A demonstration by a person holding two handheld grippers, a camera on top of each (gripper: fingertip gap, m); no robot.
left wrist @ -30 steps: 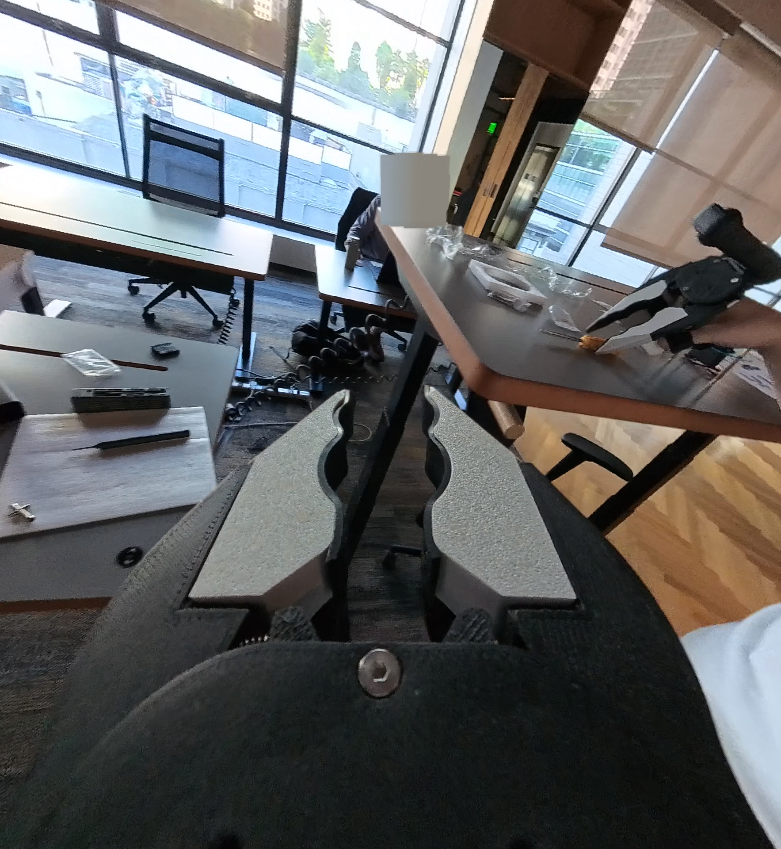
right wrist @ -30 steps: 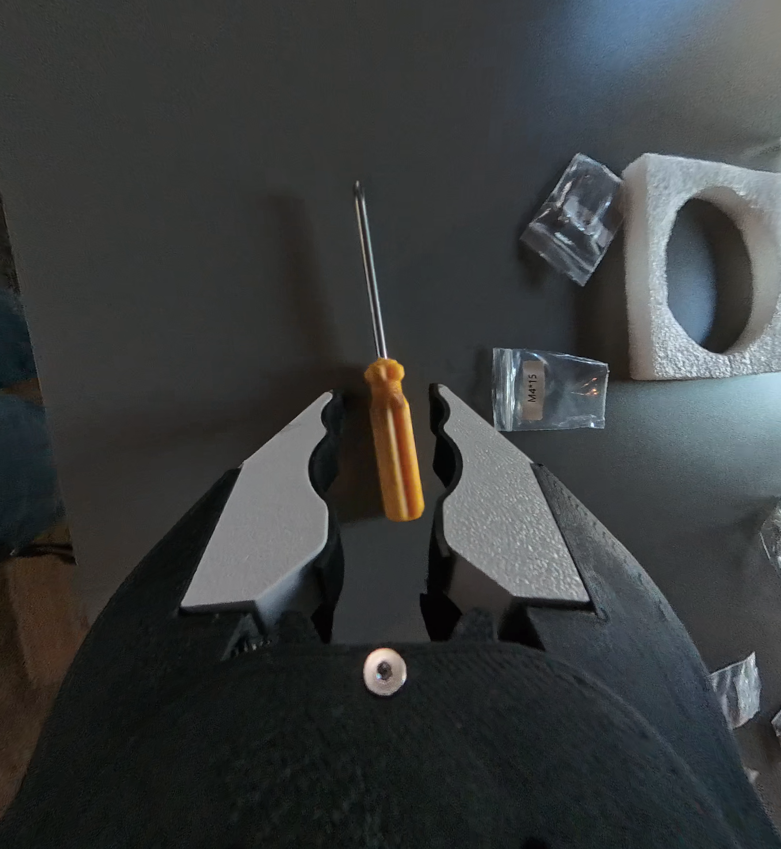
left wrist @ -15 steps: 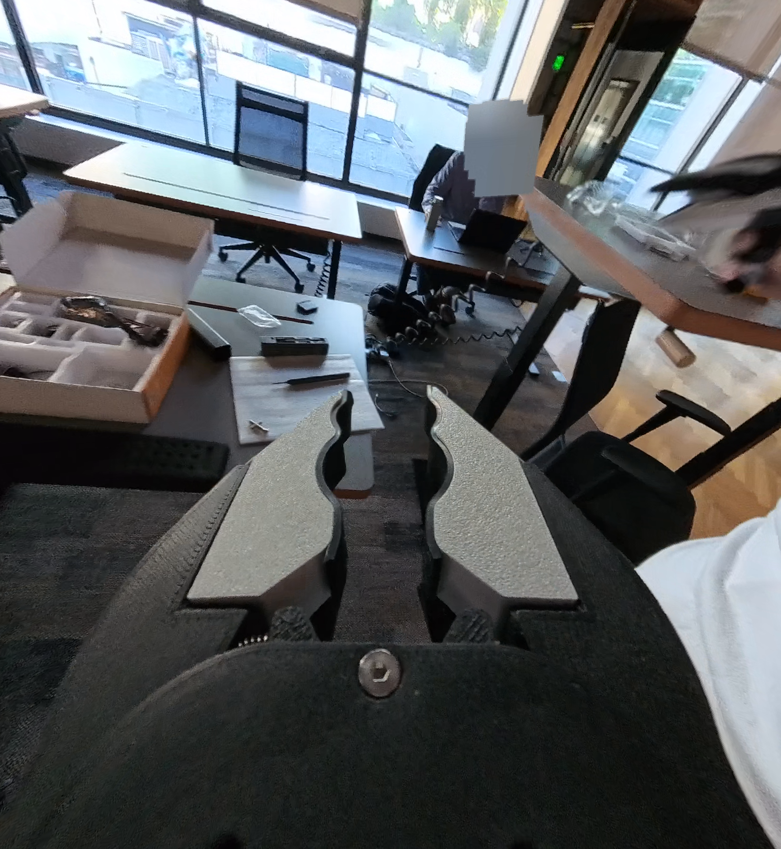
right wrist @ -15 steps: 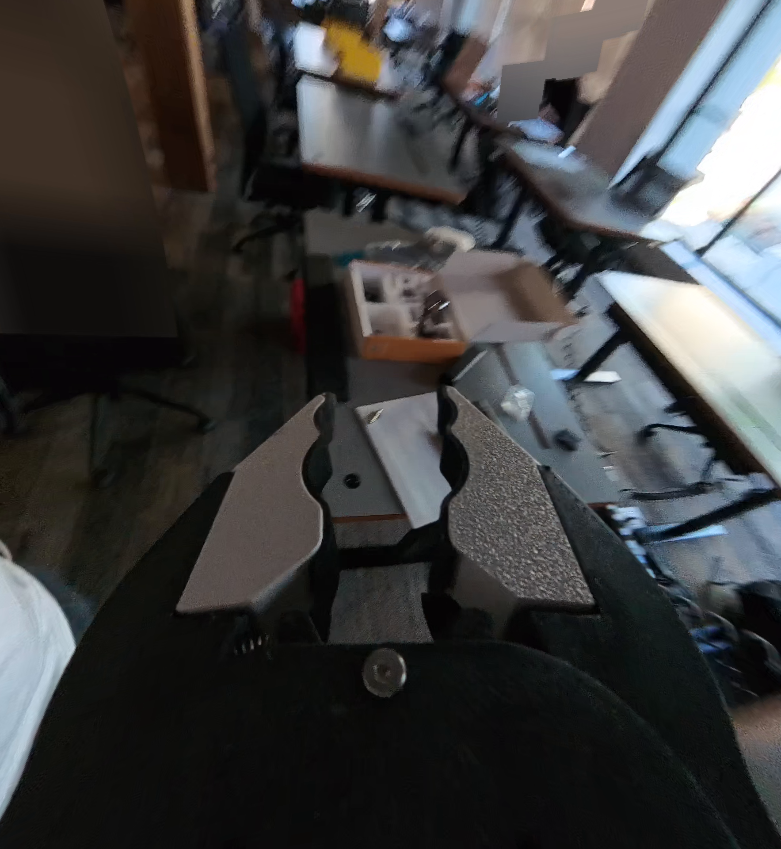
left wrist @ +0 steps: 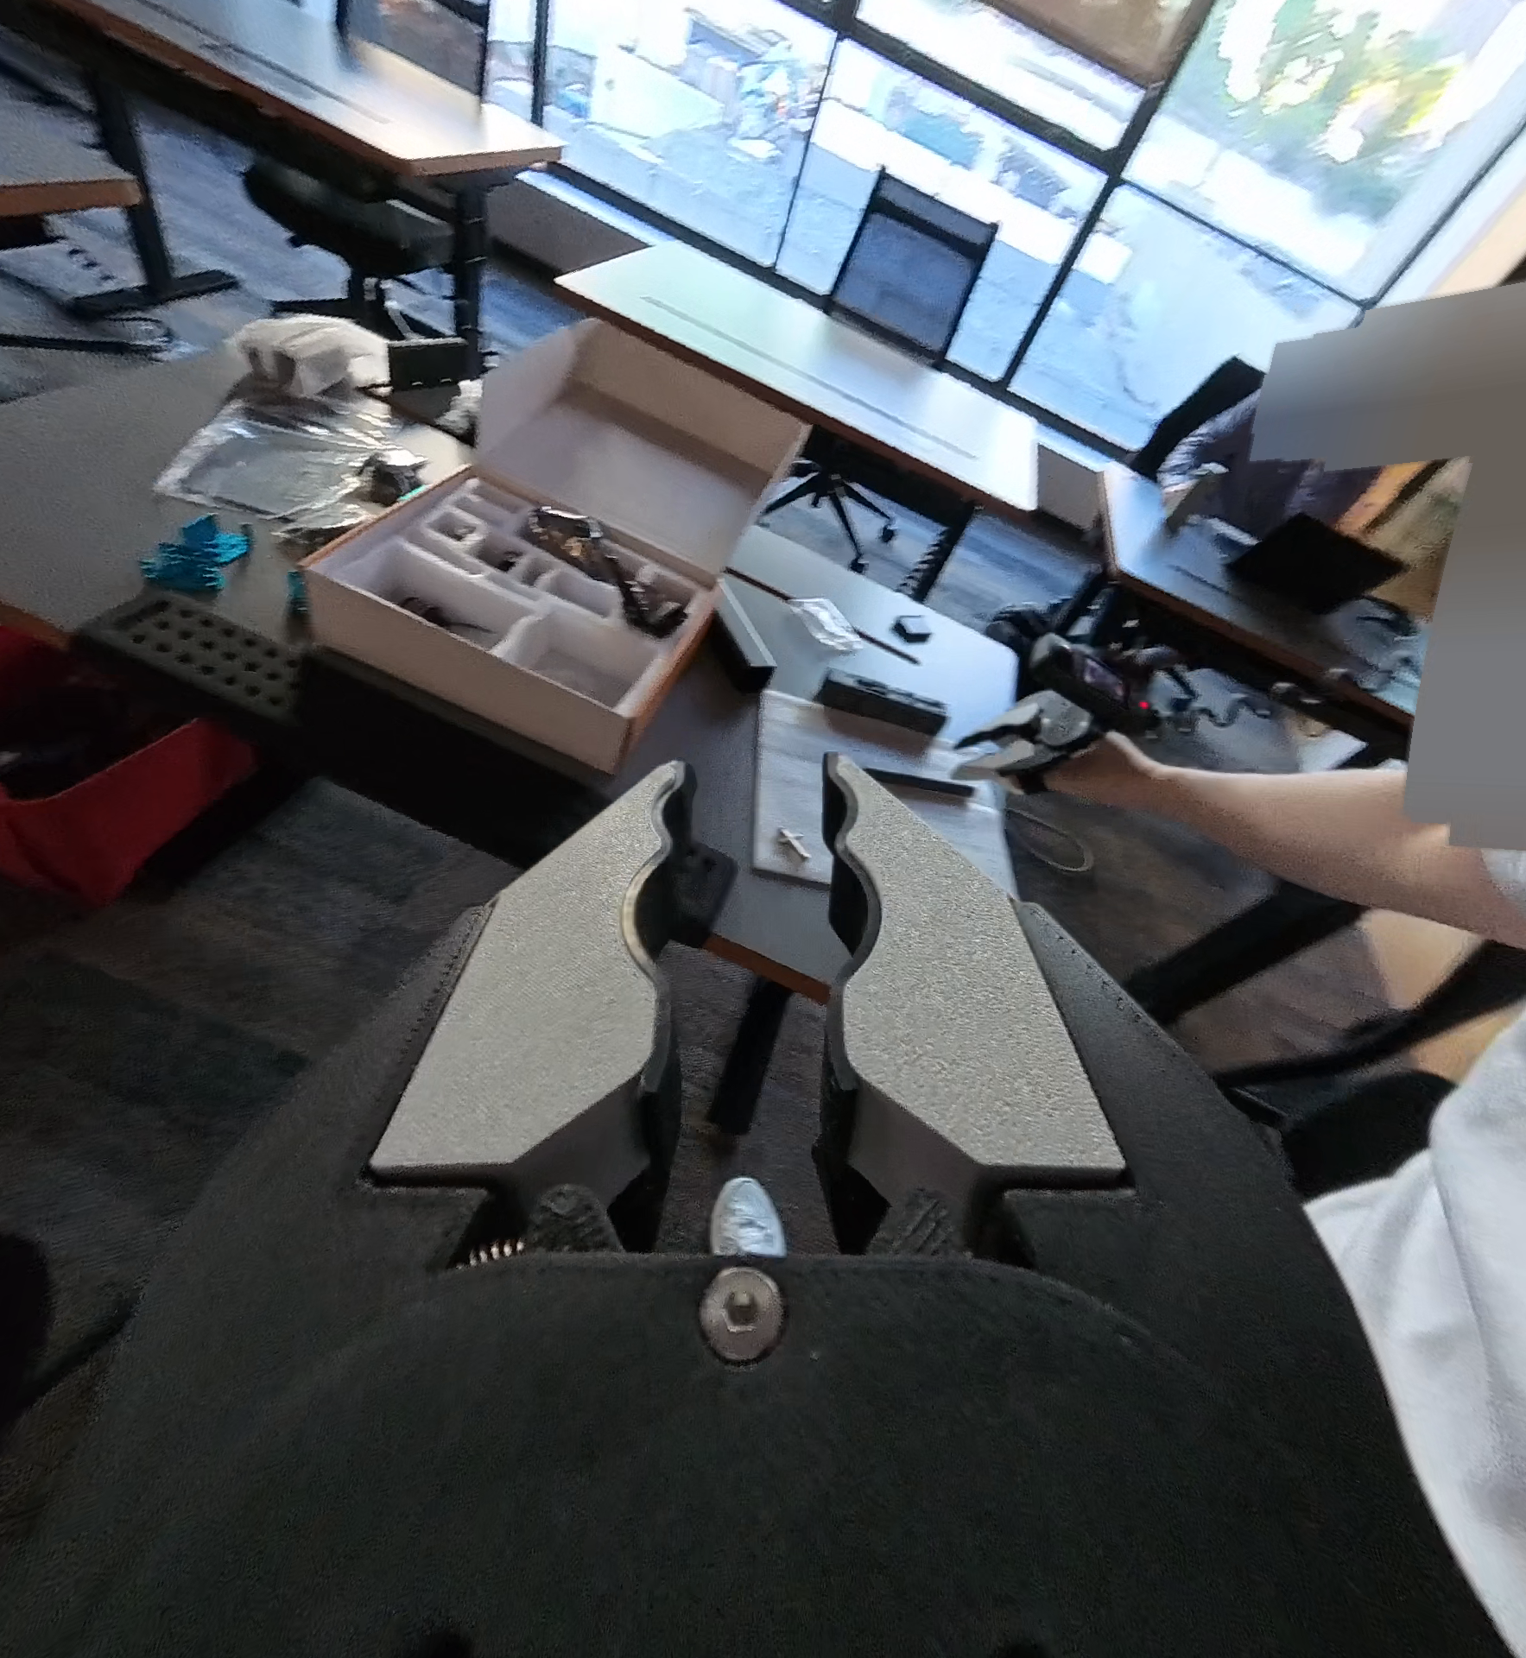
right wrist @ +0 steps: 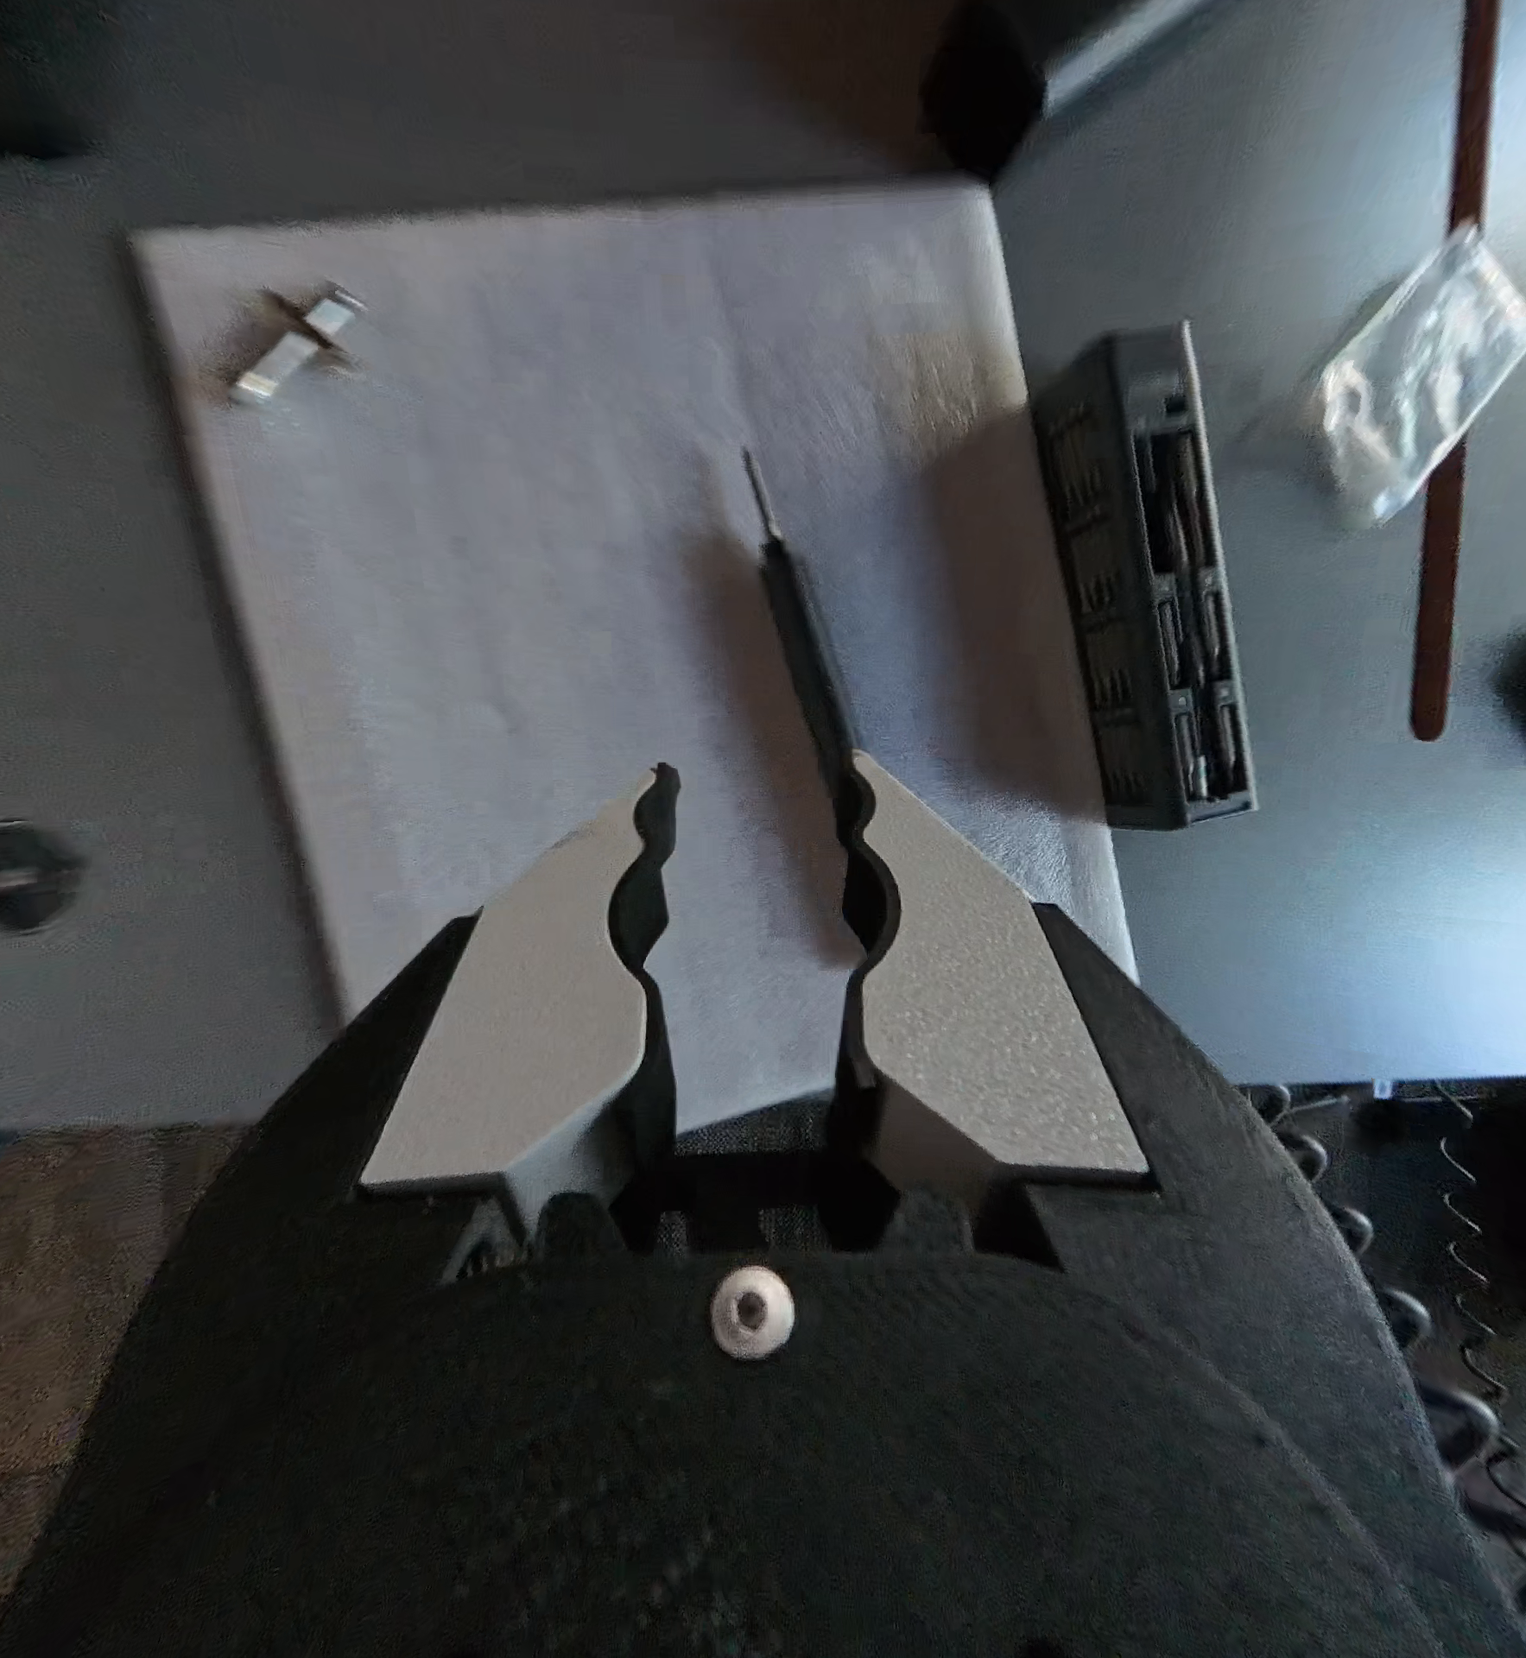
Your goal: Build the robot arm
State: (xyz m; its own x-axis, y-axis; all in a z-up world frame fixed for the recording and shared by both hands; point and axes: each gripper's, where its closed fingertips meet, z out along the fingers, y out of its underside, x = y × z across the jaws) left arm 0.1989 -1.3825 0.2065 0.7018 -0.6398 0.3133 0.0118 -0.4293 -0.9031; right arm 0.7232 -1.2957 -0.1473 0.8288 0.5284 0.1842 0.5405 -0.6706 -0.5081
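Observation:
My right gripper is open and empty, low over a white mat on a grey table. A slim black screwdriver lies on the mat with its tip pointing away. Its rear end runs under my right fingertip, and I cannot tell if they touch. A small metal part lies at the mat's far left corner. My left gripper is open and empty, held in the air short of the table. In the left wrist view, the right gripper hovers over the mat.
A dark bit case and a clear plastic bag lie right of the mat. An open box with foam compartments sits on the left, with a red bin below it. Coiled cables lie off the table edge. Spacing between my two grippers at the tips: around 65 cm. The slim black screwdriver lies around 9 cm away from my right fingertips.
My right gripper left the orange screwdriver on the tall desk and swung over to the low table, above the black screwdriver. The left gripper turned toward the same table. Both stayed open.

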